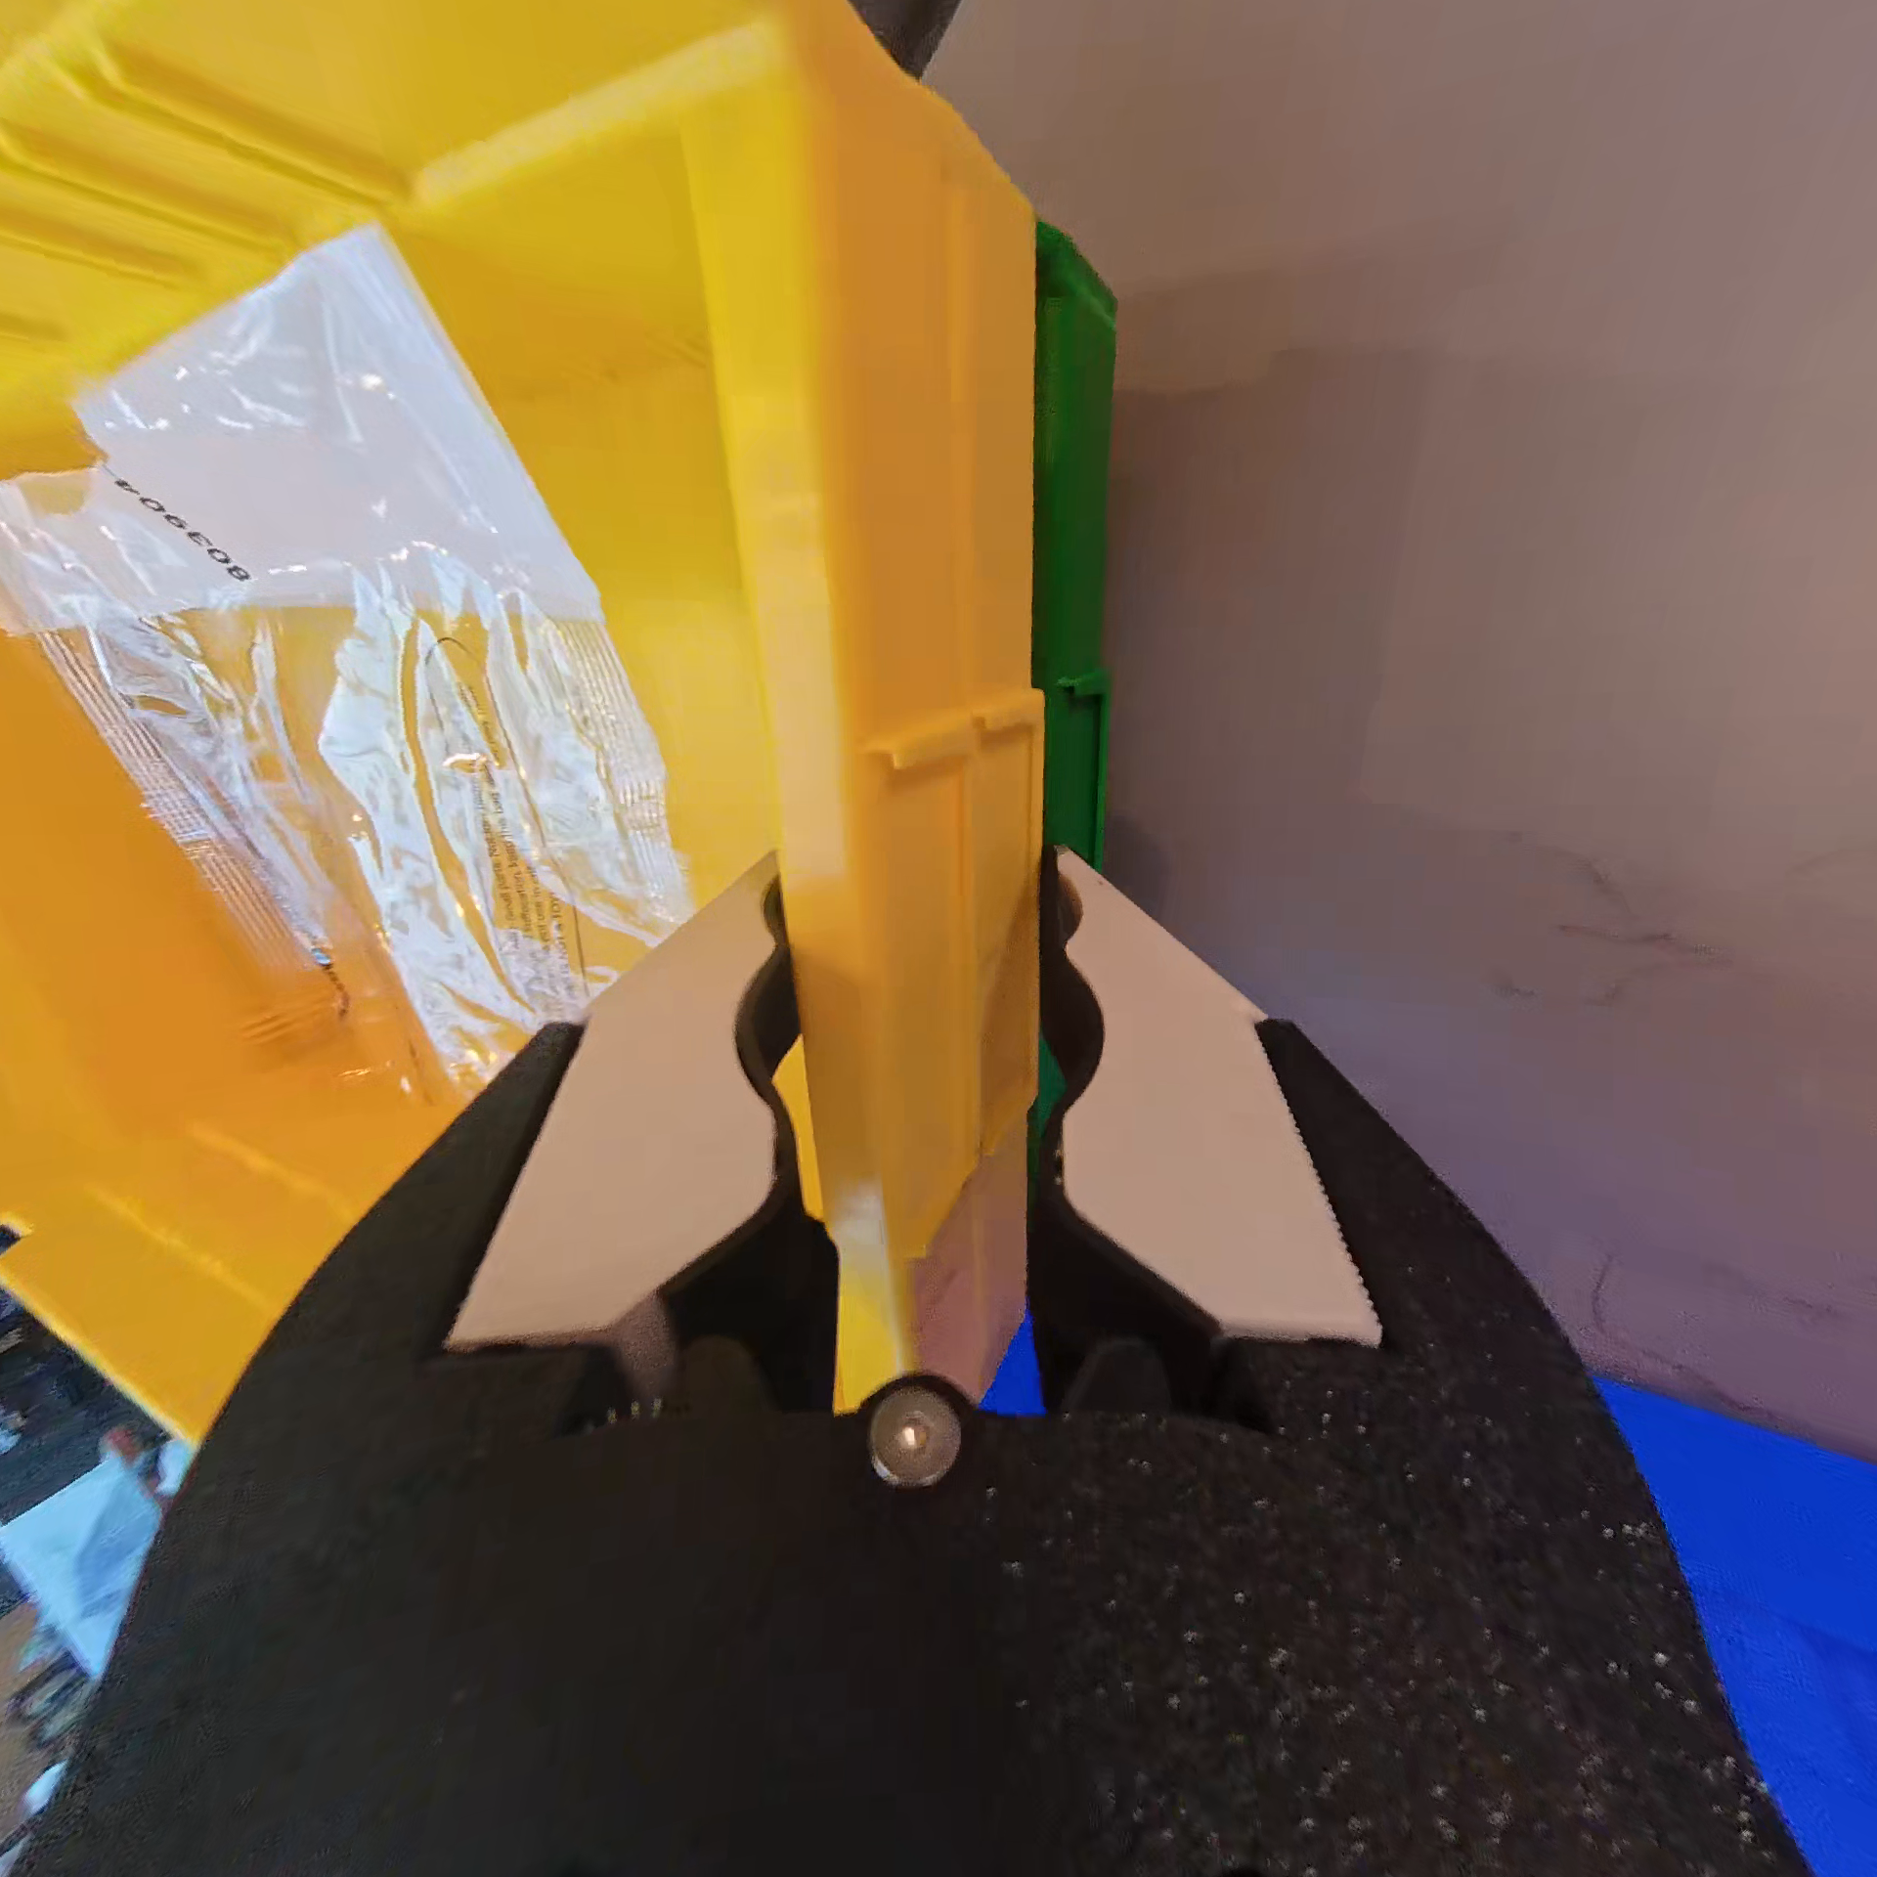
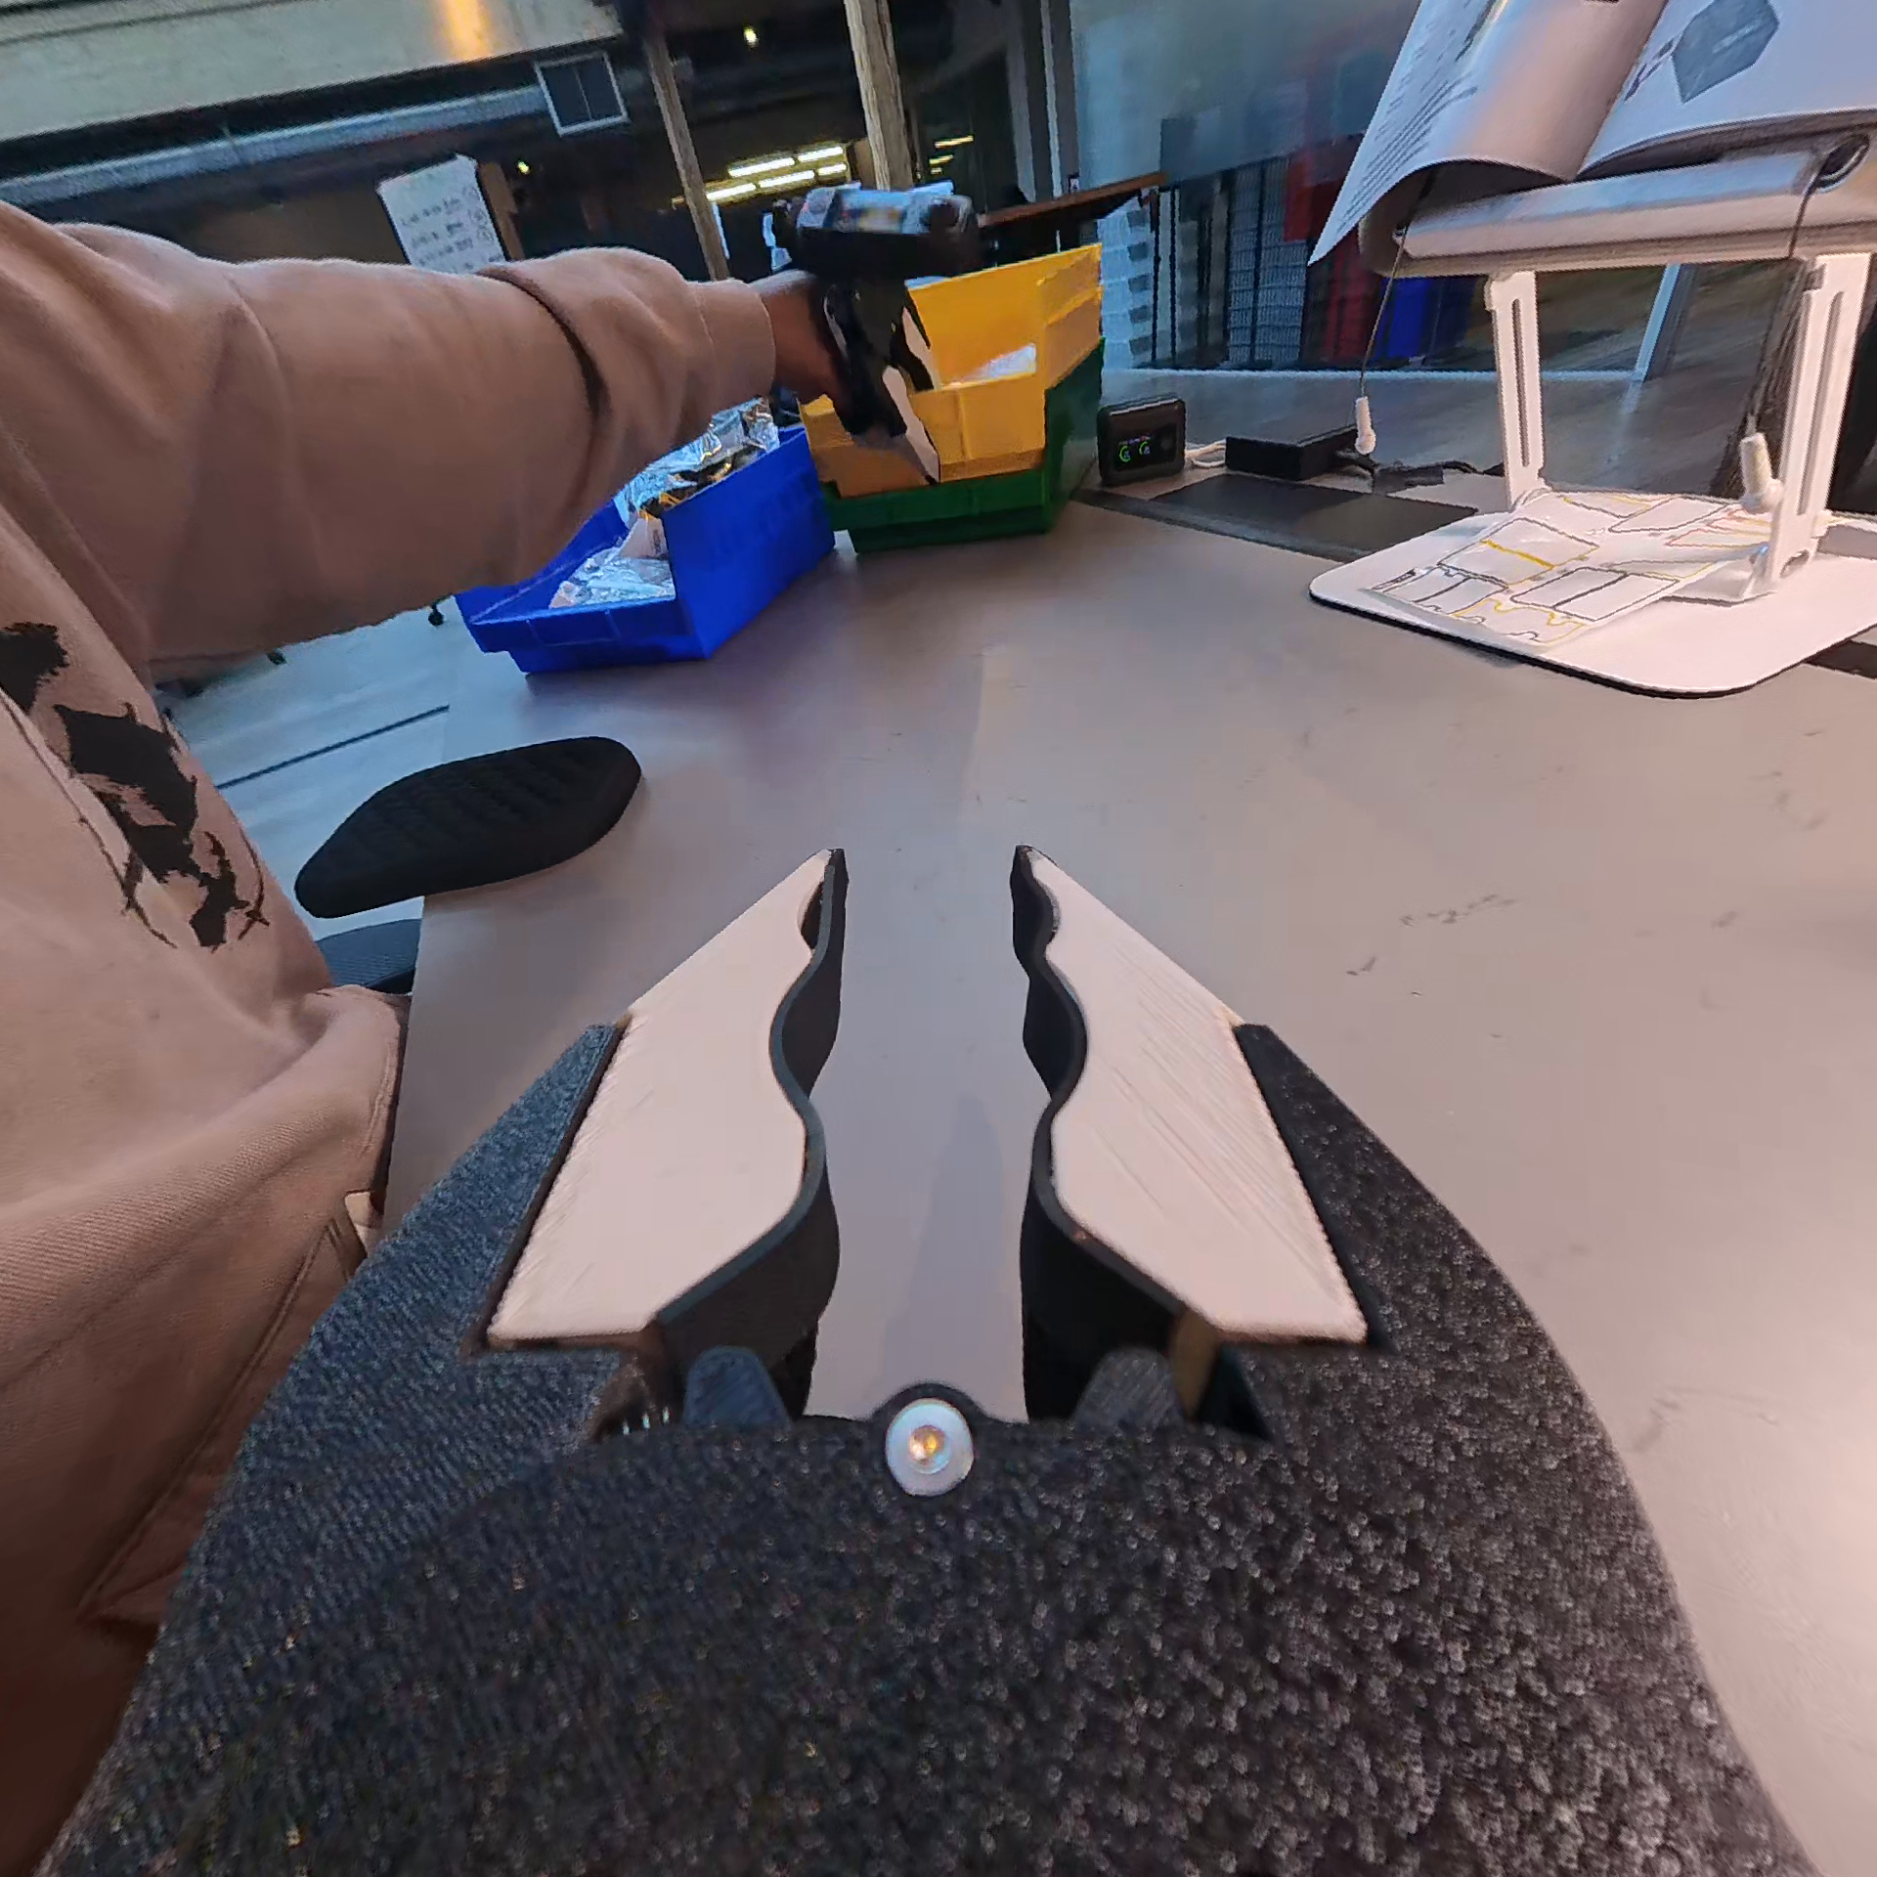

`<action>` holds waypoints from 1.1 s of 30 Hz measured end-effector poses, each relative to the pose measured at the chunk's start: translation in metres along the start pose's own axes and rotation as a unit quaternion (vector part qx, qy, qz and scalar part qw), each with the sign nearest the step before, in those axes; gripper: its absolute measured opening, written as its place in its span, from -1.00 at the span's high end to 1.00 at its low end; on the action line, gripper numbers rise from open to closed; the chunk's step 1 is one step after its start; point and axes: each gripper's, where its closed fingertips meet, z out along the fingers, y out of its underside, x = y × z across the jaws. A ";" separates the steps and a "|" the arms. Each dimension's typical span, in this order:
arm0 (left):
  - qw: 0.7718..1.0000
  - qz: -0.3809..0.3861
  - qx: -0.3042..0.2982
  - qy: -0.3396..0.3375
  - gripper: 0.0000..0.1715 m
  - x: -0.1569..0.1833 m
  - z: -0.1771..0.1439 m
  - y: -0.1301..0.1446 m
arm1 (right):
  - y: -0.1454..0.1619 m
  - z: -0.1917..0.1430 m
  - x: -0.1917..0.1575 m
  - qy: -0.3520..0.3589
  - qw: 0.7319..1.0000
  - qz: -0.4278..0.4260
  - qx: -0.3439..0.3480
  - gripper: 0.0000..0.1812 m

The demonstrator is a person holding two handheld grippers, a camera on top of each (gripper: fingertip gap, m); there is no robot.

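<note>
Our left gripper [image 1: 909, 894] clamps the yellow bin's [image 1: 569, 335] wall (green bin [image 1: 1072, 508] mostly hidden behind). Our right gripper [image 2: 926, 863] hovers over the desk [image 2: 1320, 863], jaws apart, gripping nothing.

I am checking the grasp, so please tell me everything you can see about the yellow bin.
The yellow bin is an open-topped tray of hard, glossy plastic with ribbed walls and a thick rim. It sits tilted in the green bin, beside the blue bin on the grey table. A crinkled clear plastic bag lies inside it. The left gripper is shut on its side wall, one finger inside, one outside.
</note>
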 end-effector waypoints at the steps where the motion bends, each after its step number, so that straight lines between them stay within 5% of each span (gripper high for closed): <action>1: 1.000 -0.008 0.011 0.009 0.51 0.003 0.002 -0.001 | 0.000 0.000 -0.001 -0.001 1.000 -0.001 0.000 0.65; 6: 1.000 -0.006 0.000 0.011 0.21 0.015 0.015 0.001 | 0.002 0.001 -0.002 -0.005 1.000 -0.002 -0.005 0.64; 10: 0.999 0.004 -0.016 -0.044 0.31 0.006 0.021 0.000 | 0.002 0.001 -0.003 -0.008 1.000 -0.006 -0.005 0.65; 14: 0.999 -0.017 -0.008 -0.026 0.43 0.012 0.014 -0.002 | -0.002 -0.002 -0.006 -0.007 1.000 -0.015 0.008 0.65; 23: 0.998 0.044 0.004 0.039 0.57 0.100 -0.037 -0.013 | -0.006 -0.006 -0.009 -0.019 0.999 -0.014 0.025 0.65; 33: 0.973 0.208 0.079 0.063 0.57 0.217 -0.094 -0.050 | -0.001 -0.002 -0.015 -0.016 0.999 -0.040 0.008 0.65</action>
